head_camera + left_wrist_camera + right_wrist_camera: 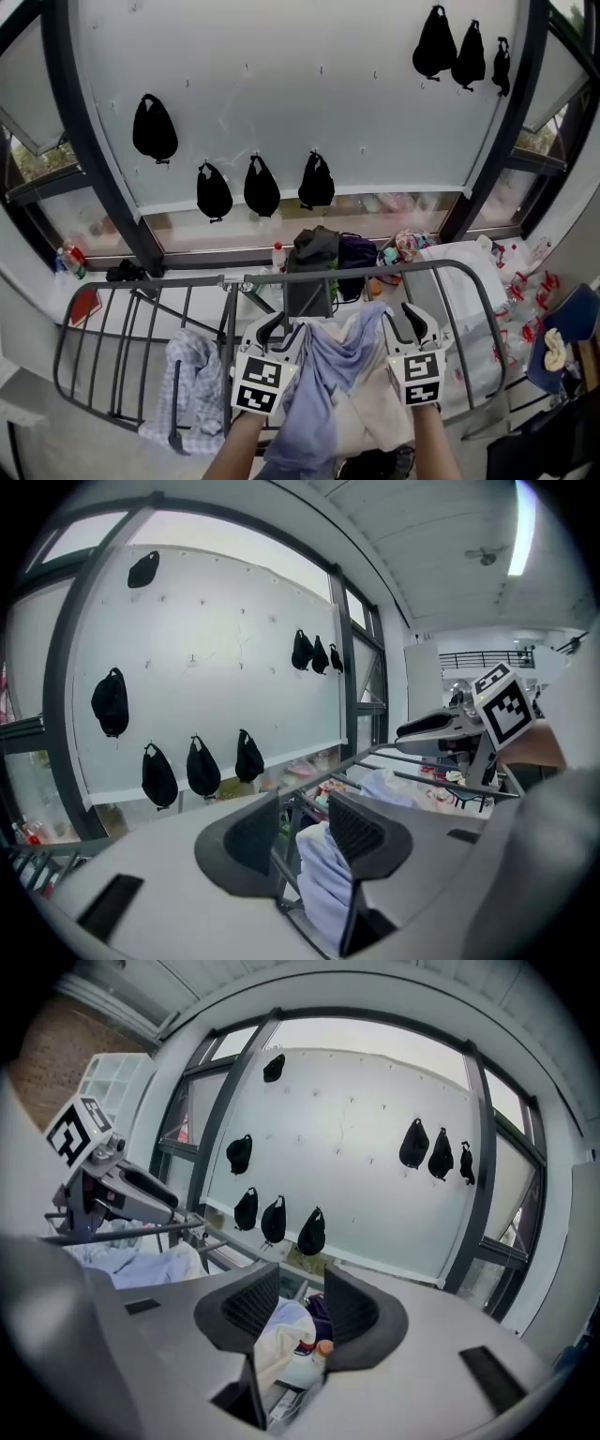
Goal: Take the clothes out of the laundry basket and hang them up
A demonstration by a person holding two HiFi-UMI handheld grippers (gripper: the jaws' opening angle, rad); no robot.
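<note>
Both sets of jaws stand apart and grip nothing. On the left gripper [279, 330] a rack bar and a fold of pale cloth lie in the gap with neither pad pressing on them. The right gripper [420, 326] is just as slack, with cream cloth showing beyond its pads.

The garment [328, 375], lavender and cream, lies bunched over the near rail of the drying rack [141, 281], between my two grippers, and most of it hangs toward me. That worries me. With nothing pinching it, the heavier near side could drag the whole piece off the rail and onto the floor.

A second risk is in backing out. Cloth sits close to the left pads, so a careless retreat might catch a fold and pull it off. That gap also straddles a bar, so a sideways move could knock the rack and shake the checked shirt [192, 380] hanging at its left. I cannot pick out the laundry basket for certain.
</note>
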